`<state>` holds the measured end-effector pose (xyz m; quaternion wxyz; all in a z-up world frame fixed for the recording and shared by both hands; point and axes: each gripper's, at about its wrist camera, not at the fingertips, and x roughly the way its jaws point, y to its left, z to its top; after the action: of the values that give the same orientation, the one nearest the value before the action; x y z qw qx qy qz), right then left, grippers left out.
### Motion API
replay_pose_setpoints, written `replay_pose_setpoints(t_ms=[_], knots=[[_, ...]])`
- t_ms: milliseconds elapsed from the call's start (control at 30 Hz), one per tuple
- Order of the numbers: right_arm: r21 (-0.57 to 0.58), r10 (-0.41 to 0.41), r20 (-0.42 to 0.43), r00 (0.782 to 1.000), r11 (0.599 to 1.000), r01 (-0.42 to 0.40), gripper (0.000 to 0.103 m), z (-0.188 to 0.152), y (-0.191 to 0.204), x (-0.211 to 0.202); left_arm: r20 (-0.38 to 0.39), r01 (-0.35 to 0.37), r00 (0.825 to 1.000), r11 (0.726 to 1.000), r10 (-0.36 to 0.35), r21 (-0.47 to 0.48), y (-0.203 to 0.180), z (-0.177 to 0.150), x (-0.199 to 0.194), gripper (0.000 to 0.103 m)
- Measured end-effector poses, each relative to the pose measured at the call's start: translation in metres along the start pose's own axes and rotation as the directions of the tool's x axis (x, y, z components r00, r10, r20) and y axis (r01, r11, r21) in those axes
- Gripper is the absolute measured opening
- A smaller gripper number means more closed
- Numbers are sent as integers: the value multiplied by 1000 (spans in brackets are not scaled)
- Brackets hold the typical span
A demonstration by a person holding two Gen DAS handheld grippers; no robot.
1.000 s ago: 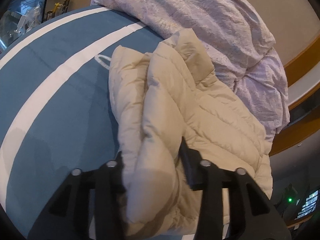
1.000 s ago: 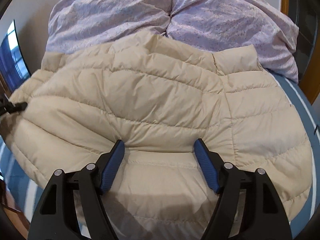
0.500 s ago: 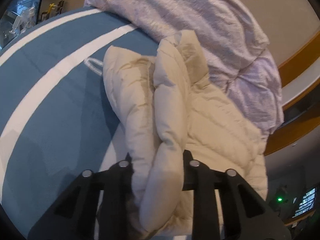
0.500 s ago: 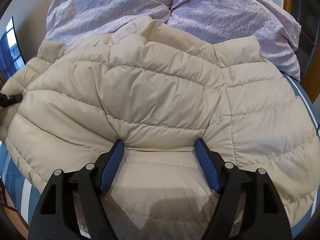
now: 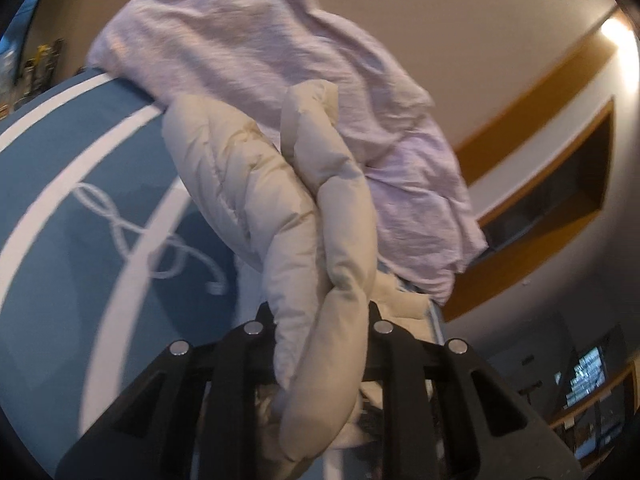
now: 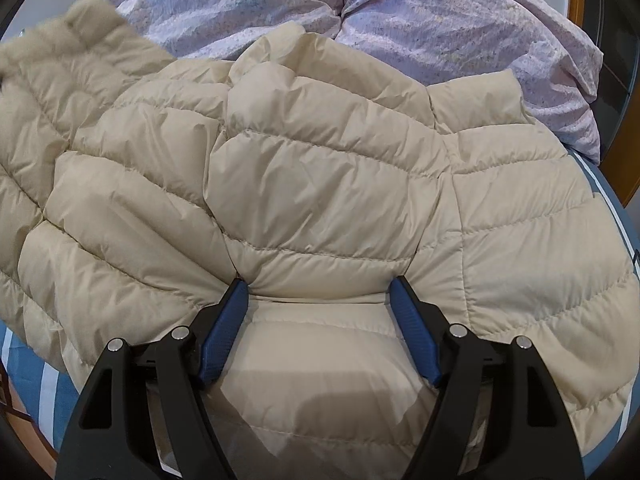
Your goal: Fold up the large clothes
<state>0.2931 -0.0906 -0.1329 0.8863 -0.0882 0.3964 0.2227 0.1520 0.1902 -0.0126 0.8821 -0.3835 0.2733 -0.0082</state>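
The puffy coat (image 6: 320, 184) lies on the bed (image 5: 60, 240), near the purple blanket (image 6: 460, 20). The left tool (image 5: 320, 320) has just squeezed shut on a coat flap. The right tool (image 6: 320, 304) presses down, wide open. Next, carry the flap across.

I am working over a bed (image 5: 60, 280) that is wearing a blue cover with white stripes and a white rope pattern. A cream puffer jacket (image 6: 320, 184) is lying spread on this cover and is filling most of my right view. Behind it, a crumpled lilac duvet (image 6: 440, 20) is lying on the bed too, touching the far edge of the jacket.
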Motion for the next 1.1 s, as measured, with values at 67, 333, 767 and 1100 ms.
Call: replay_pose_setpoints(t_ms=[67,333,767,1100], knots=[[-2,-1,-1,1000,1000,1,75,0,0,0,-12,38,999,999,-38,19,-19,-3,5,19],[-3,0,-4,1000,1000,0,75,1,-2,1,-89,170,982,984,-165,52,-78,-23,40,19],[40,54,1,999,998,-54,75,1,-21,0,-239,258,940,966,-246,23,-132,-65,121,20],[58,150,54,987,986,-153,74,-10,-48,-20,-292,207,933,977,-211,-47,-123,-84,165,20]])
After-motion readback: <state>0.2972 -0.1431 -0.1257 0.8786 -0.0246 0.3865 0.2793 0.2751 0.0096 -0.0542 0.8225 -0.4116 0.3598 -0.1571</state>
